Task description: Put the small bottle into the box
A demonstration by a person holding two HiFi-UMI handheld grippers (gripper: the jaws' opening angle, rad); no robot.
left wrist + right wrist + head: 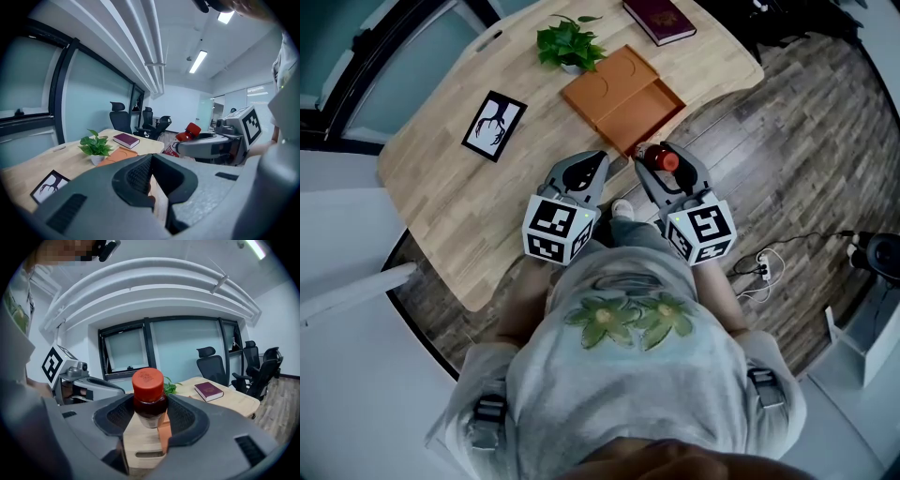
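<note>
The small red-capped bottle (148,392), pinched in the right gripper's (148,416) fingers, hangs just beside the open orange box's (623,98) near corner at the wooden worktop's (441,197) edge. A potted green plant (570,42) stands just beyond the box. The left gripper's (151,164) fingers are pressed together.

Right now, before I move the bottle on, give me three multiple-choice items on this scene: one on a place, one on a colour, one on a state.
1. Where does the box lie?
A. On the table, beside the potted plant
B. On the floor
C. On top of the book

2. What colour is the small bottle's cap?
A. Green
B. White
C. Red

3. The right gripper is:
A. Open and empty
B. Shut on the small bottle
C. Shut on the book

Answers:
1 A: the box sits on the table next to the potted plant.
2 C: the cap shows red.
3 B: the right gripper has its jaws closed against the small bottle.
</note>
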